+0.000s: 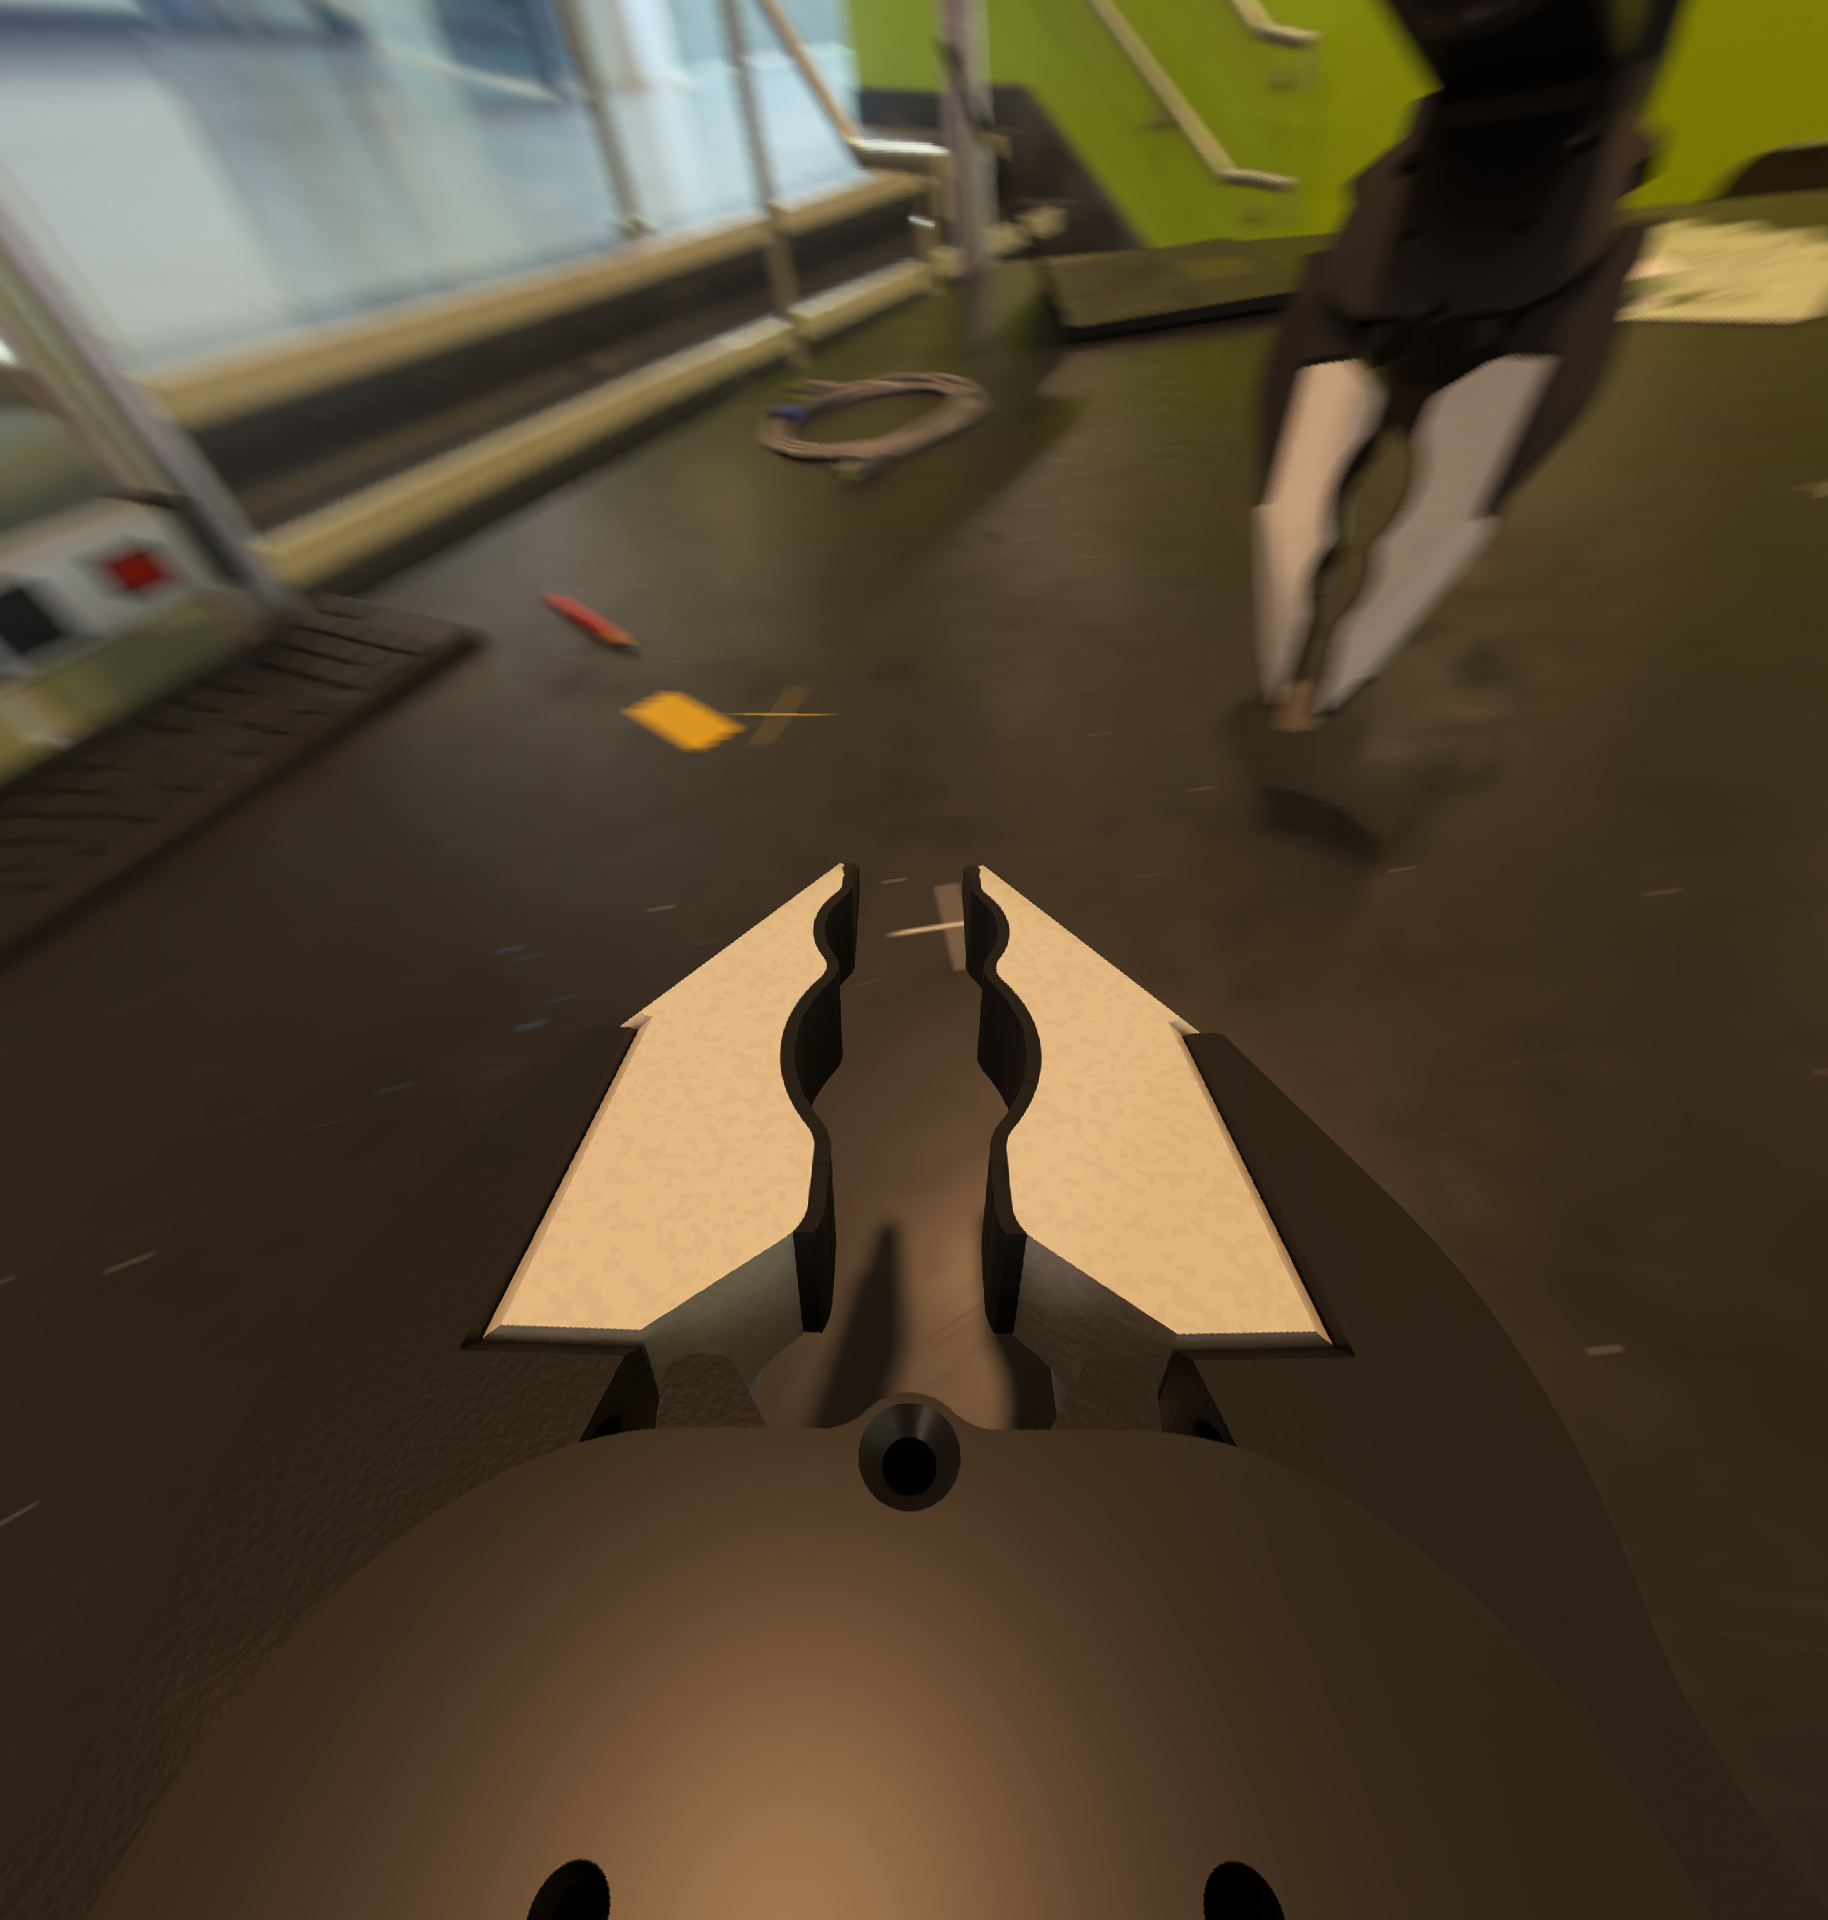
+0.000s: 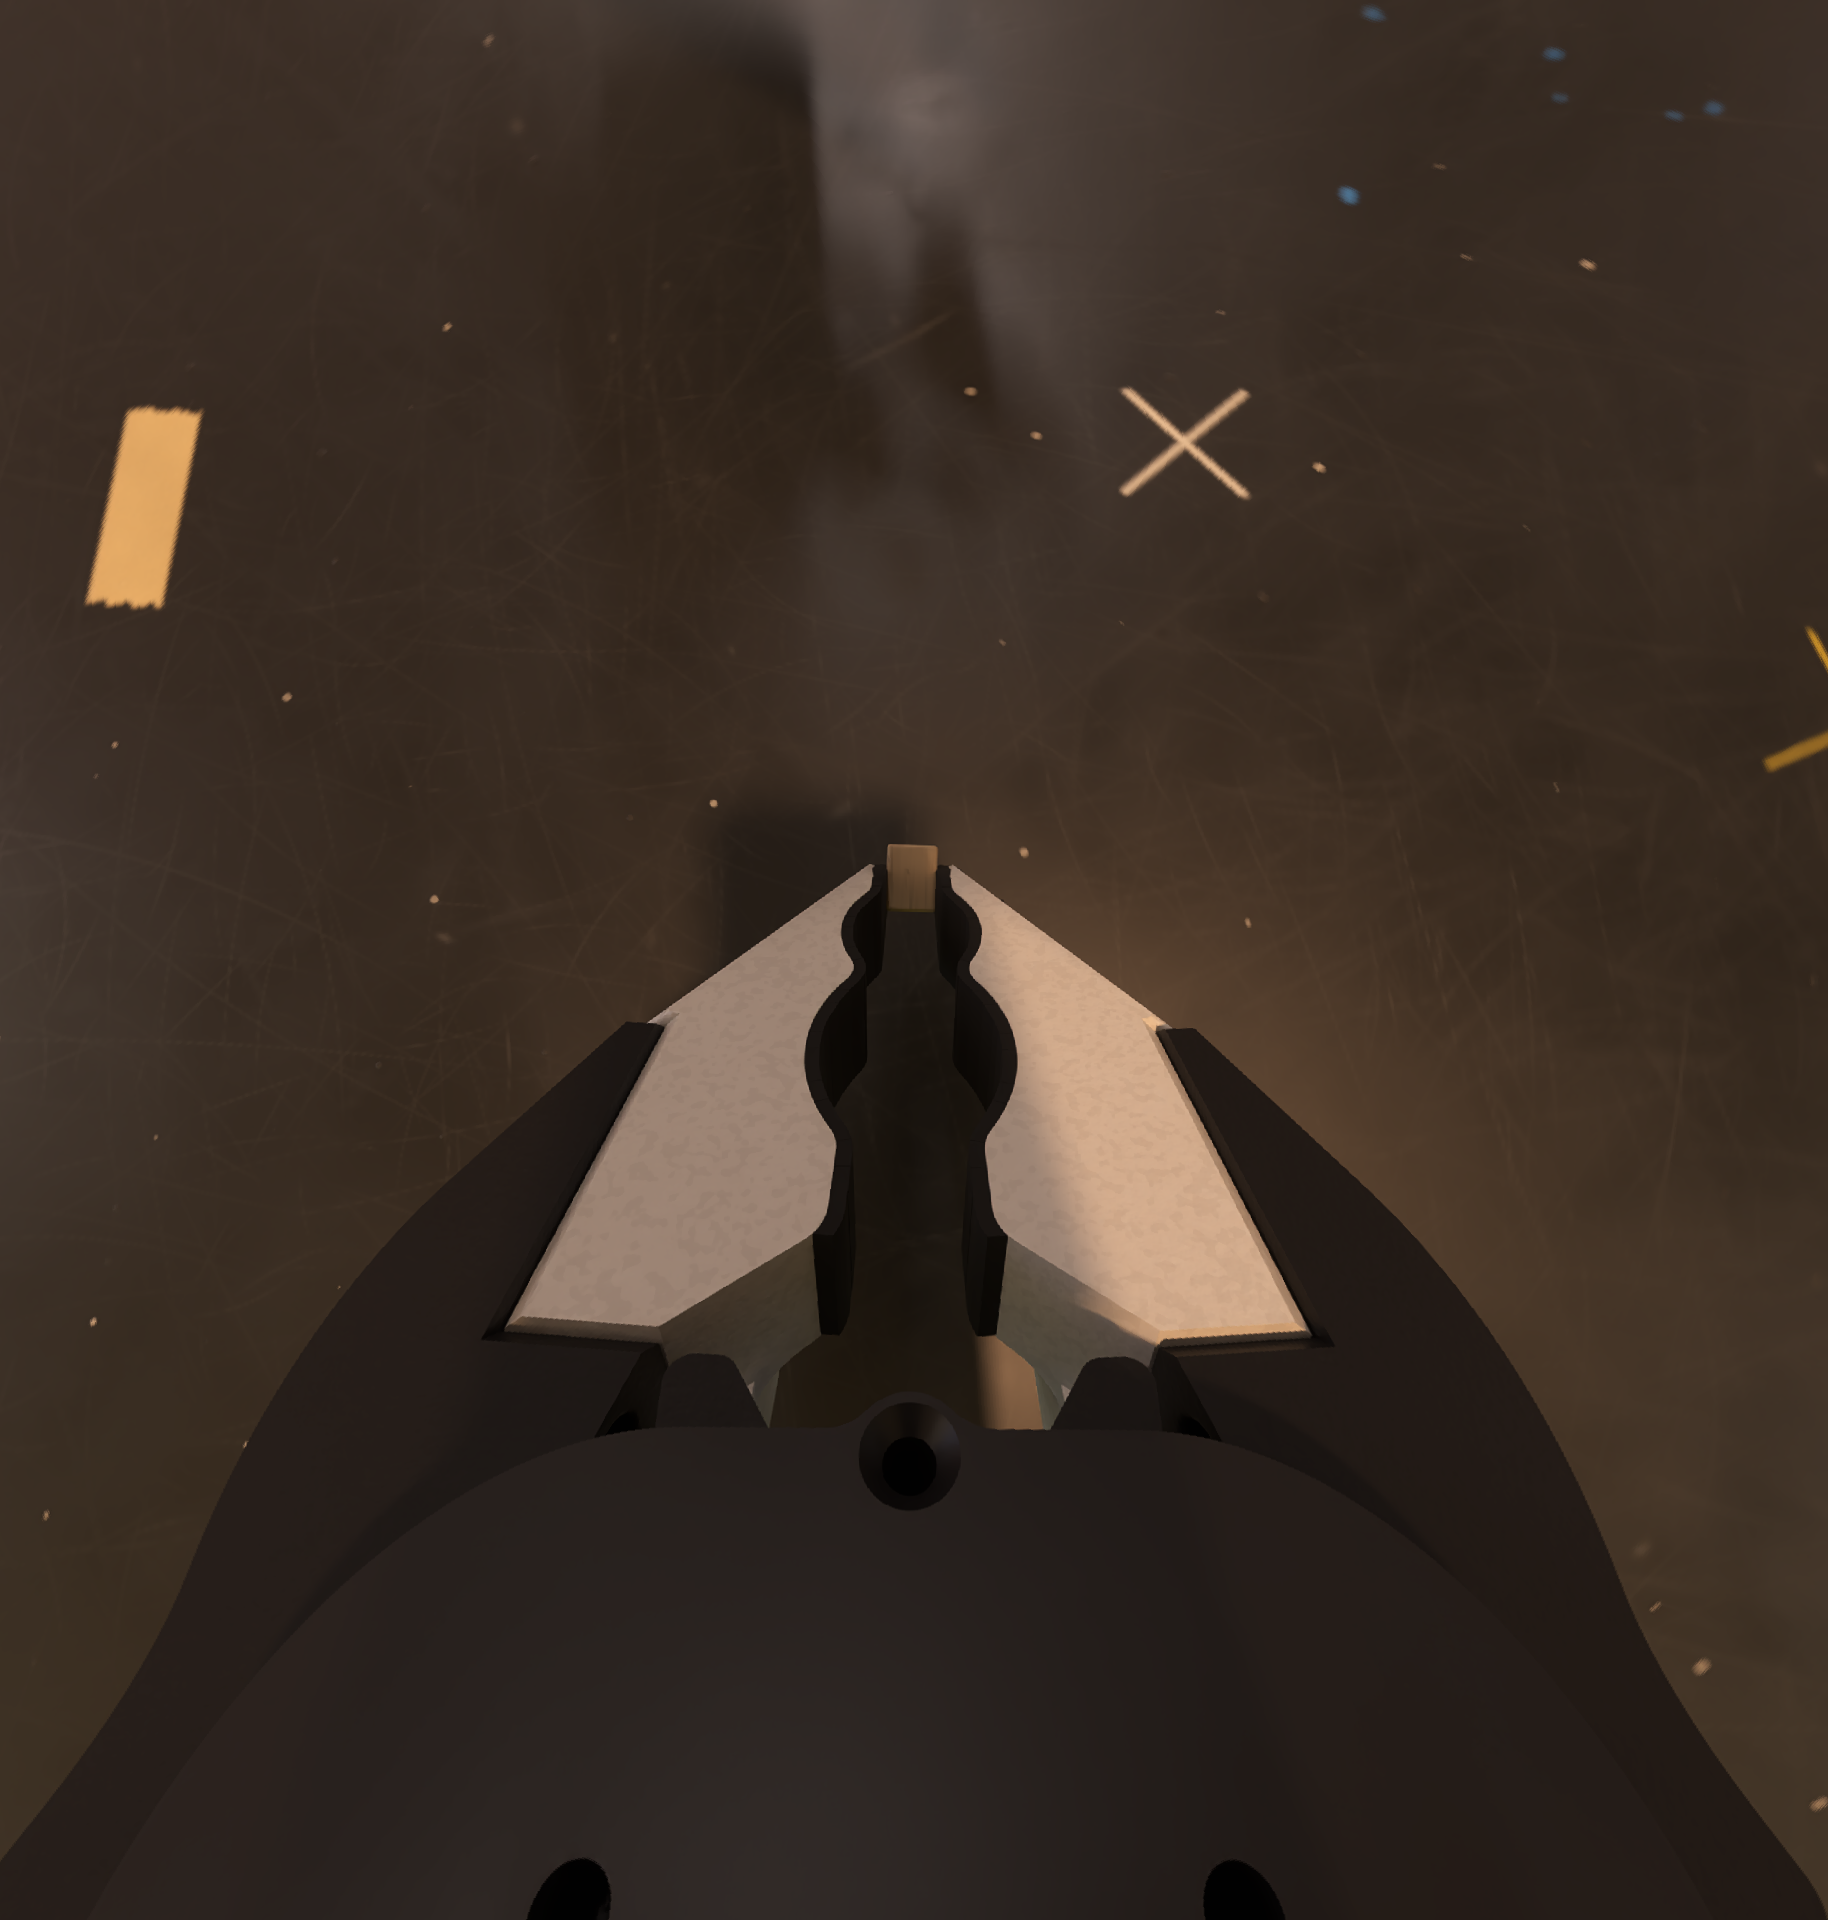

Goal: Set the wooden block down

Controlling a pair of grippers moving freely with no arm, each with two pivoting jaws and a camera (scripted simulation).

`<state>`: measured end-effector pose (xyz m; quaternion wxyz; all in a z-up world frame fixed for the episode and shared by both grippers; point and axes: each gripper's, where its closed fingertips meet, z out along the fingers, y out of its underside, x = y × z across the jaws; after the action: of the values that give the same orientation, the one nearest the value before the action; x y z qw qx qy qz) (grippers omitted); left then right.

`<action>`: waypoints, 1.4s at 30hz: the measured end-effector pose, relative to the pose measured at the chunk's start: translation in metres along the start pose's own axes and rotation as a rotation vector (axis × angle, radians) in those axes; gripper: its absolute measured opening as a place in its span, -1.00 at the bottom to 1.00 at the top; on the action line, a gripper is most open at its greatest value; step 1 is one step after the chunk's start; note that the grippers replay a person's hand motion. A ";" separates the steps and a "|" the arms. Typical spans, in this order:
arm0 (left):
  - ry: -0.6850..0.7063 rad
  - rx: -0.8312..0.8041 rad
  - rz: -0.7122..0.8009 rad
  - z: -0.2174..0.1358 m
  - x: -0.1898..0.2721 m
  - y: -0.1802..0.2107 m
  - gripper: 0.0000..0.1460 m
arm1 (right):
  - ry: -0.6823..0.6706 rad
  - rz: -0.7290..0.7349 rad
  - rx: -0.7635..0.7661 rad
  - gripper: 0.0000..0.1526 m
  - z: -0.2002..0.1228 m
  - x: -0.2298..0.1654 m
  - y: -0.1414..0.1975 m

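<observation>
My right gripper [image 2: 912,881] is shut on a small pale wooden block [image 2: 912,871], pinched between its fingertips and pointing down at the dark scratched tabletop [image 2: 474,727]. In the left wrist view the same right gripper [image 1: 1296,707] stands at the upper right with the block [image 1: 1296,709] at its tips, right at the table surface; I cannot tell if the block touches it. My left gripper [image 1: 912,883] is open and empty, low over the table, well to the near left of the block.
A red pencil [image 1: 590,620], a yellow tape patch [image 1: 681,719] and a coiled cable [image 1: 874,418] lie on the table. A box with a red button [image 1: 79,603] stands at the left. A tan tape strip [image 2: 143,507] and a white cross mark [image 2: 1184,443] lie beyond the block.
</observation>
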<state>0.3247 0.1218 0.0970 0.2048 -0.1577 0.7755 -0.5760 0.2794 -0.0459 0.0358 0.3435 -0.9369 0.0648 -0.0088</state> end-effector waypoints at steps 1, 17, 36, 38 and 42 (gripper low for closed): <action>0.079 -0.020 -0.040 0.010 0.018 -0.003 -0.73 | 0.019 0.022 0.022 -0.89 -0.002 0.001 0.003; 0.321 -0.397 0.284 0.112 0.110 0.039 -0.86 | 0.047 0.031 0.132 -0.89 -0.006 0.001 0.022; 0.680 -0.420 -0.401 0.098 0.123 0.015 -1.00 | 0.067 -0.081 0.235 -0.89 0.006 -0.011 -0.003; 0.669 -0.450 -0.375 0.098 0.124 0.019 -1.00 | 0.030 -0.094 0.255 -0.89 0.007 -0.015 -0.006; 0.700 -0.429 -0.396 0.099 0.130 0.016 -1.00 | 0.035 -0.123 0.244 -0.89 0.008 -0.016 -0.005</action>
<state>0.2612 -0.0183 0.0392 -0.2213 -0.1375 0.8547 -0.4491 0.2649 -0.0344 0.0333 0.4526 -0.8900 0.0116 -0.0543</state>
